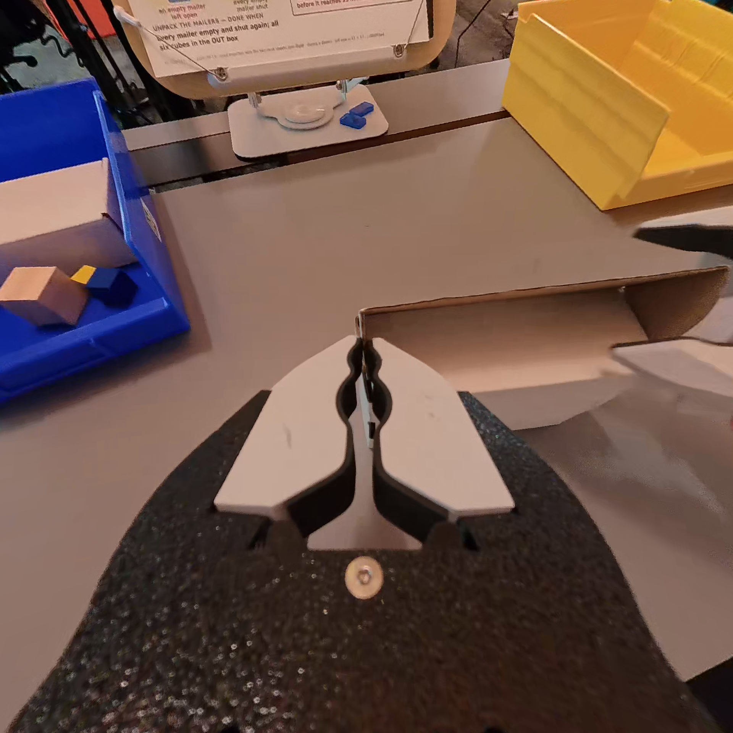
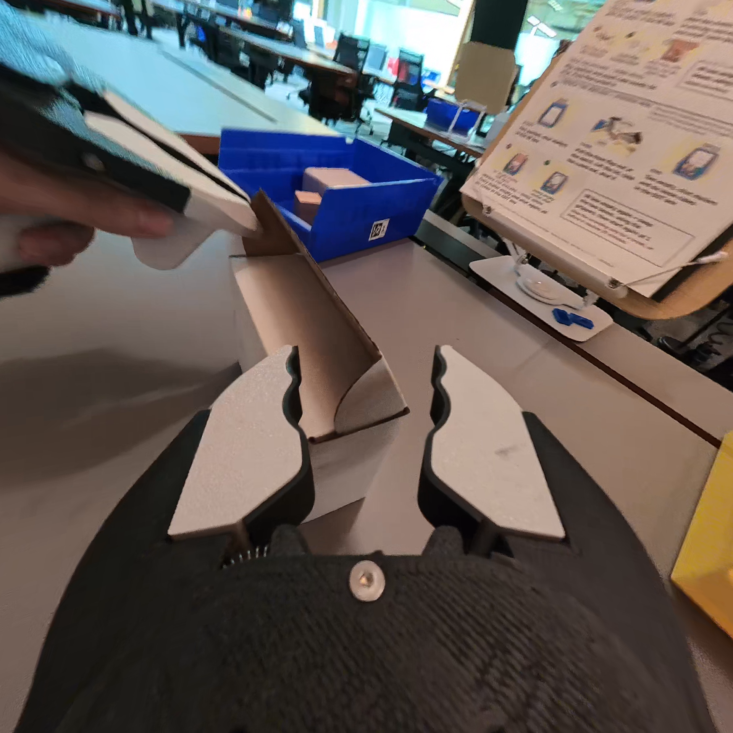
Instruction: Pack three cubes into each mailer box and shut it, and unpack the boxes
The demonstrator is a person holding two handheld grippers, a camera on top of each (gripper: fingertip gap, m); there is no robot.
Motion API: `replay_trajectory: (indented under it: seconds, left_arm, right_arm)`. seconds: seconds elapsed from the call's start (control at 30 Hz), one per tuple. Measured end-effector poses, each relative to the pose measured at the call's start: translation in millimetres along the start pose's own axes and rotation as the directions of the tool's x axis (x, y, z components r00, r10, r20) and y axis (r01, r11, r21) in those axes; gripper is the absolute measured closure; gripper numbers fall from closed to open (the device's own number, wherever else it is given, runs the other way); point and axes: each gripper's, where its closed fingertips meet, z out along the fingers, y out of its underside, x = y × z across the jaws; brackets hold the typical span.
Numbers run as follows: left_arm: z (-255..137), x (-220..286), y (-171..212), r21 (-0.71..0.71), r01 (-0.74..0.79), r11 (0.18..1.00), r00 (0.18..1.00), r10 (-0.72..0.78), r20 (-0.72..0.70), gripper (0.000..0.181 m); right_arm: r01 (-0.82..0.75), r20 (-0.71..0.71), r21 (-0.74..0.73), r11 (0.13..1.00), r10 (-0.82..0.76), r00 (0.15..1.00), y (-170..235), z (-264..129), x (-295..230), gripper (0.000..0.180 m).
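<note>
grey table [image 1: 277,246] | left tool [image 1: 363,349] pinching mailer flap [image 1: 496,329] | right tool [image 2: 365,357] wide — one blue bin [image 1: 131,222]

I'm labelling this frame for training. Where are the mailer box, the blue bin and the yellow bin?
mailer box [image 1: 496,337]: left wrist view, on the raised lid panel's inner face.
blue bin [image 2: 377,198]: right wrist view, on its near side wall.
yellow bin [image 1: 575,119]: left wrist view, on its outer side wall.

Two tools [image 1: 363,349] [image 2: 365,357], one open mailer box [image 1: 496,341], three cubes [image 1: 43,295], two bins [image 1: 131,222]
</note>
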Motion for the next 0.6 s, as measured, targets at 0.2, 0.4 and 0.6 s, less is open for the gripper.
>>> replay_trajectory:
  seconds: [0.2,0.4,0.6]
  left_arm:
    - [-1,1,1,0.013,-0.038,0.999,0.999,0.038,0.027,0.179]
    - [-6,3,4,0.029,-0.022,0.999,0.999,0.021,0.034,0.178]
    - [-11,7,16,0.057,-0.007,0.998,1.000,0.005,0.022,0.177]
  right_arm:
    - [-0.138,-0.135,0.039,0.990,0.142,0.981,3,-36,7,0.146]
    - [-0.183,-0.148,0.061,0.981,0.190,0.970,0,-27,4,0.172]
    - [-0.151,-0.214,0.004,0.989,0.148,0.966,12,-17,12,0.175]
